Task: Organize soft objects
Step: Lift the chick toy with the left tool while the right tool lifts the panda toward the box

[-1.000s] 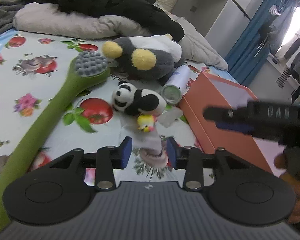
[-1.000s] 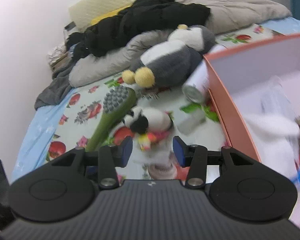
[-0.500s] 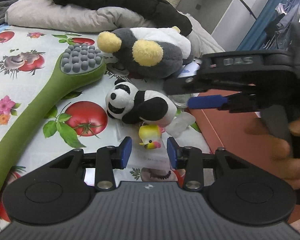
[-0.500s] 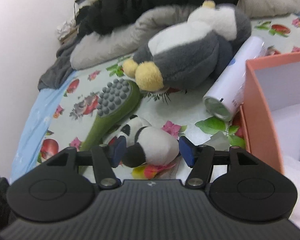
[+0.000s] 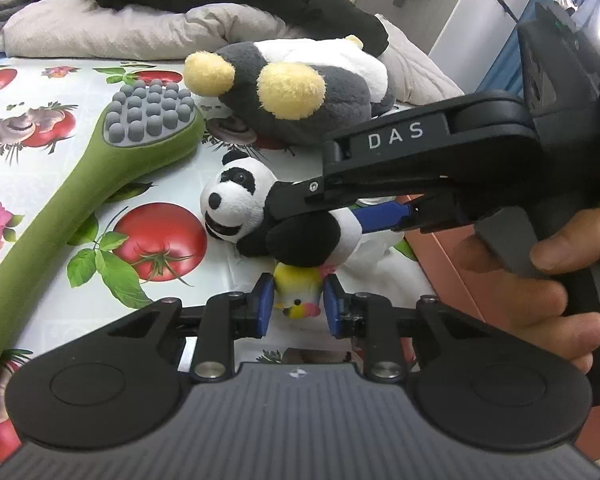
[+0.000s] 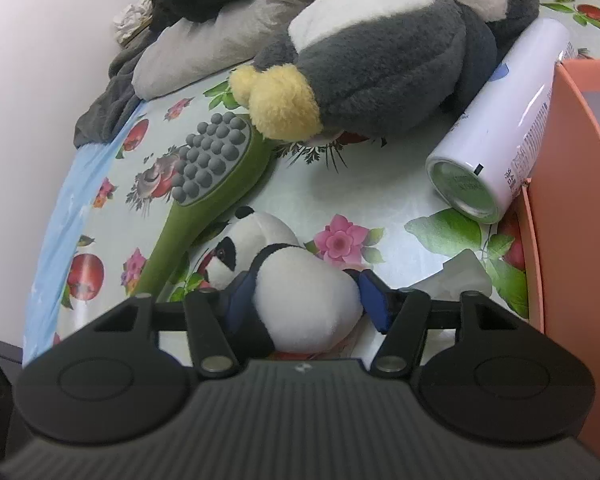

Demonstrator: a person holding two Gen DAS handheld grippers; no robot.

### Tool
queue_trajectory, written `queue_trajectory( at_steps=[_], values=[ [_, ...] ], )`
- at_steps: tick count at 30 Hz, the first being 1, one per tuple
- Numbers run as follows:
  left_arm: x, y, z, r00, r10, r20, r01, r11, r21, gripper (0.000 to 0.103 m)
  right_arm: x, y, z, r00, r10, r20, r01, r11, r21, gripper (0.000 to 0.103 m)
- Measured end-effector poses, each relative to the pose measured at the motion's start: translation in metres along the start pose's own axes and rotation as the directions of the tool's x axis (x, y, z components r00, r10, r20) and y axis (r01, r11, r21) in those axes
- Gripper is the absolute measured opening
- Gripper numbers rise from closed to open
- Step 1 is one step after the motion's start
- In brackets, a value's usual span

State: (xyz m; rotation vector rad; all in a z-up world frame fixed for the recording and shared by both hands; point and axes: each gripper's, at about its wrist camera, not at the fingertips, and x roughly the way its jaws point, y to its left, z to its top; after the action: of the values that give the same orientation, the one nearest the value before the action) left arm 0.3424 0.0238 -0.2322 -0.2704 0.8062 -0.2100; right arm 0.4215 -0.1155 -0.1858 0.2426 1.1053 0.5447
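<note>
A small panda plush (image 5: pixel 236 200) lies on the fruit-print sheet. My right gripper (image 6: pixel 306 300) straddles its white body, its jaws closing around it; I see no firm press. One black finger (image 5: pixel 380 160) crosses above the panda in the left wrist view. Just below the panda sits a small yellow chick toy (image 5: pixel 300 284). My left gripper (image 5: pixel 298 306) is closing on it, and both blue pads rest against its sides. A big grey and white penguin plush (image 5: pixel 300 88) lies behind.
A green massage brush (image 5: pixel 100 176) lies left of the panda. A white spray can (image 6: pixel 500 140) and crumpled tissue (image 6: pixel 464 276) lie beside the orange box (image 6: pixel 572 200) on the right. A grey pillow (image 5: pixel 120 32) and black clothes sit at the back. A hand (image 5: pixel 540 280) holds the right gripper.
Both grippers came down and forward. The right one swung from the box over to the panda and now straddles it. The left jaws narrowed onto the yellow chick.
</note>
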Motion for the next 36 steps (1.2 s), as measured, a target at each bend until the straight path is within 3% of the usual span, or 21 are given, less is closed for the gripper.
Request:
queue_trajectory(
  at_steps=[5, 16, 36],
  values=[
    [-0.013, 0.001, 0.002, 1.0, 0.011, 0.012, -0.01, 1.0, -0.024, 0.03, -0.008, 0.004, -0.002, 0.999, -0.024, 0.033, 0.024, 1.0, -0.012, 0.052],
    [-0.081, -0.005, -0.003, 0.997, 0.057, 0.057, -0.055, 0.997, -0.052, 0.03, -0.059, 0.022, -0.017, 0.988, -0.071, 0.137, 0.075, 0.997, -0.019, 0.051],
    [-0.204, -0.03, -0.024, 0.984, 0.124, 0.127, -0.115, 0.99, -0.077, 0.03, -0.159, 0.046, -0.118, 0.963, -0.162, 0.216, 0.169, 0.986, -0.014, 0.051]
  ],
)
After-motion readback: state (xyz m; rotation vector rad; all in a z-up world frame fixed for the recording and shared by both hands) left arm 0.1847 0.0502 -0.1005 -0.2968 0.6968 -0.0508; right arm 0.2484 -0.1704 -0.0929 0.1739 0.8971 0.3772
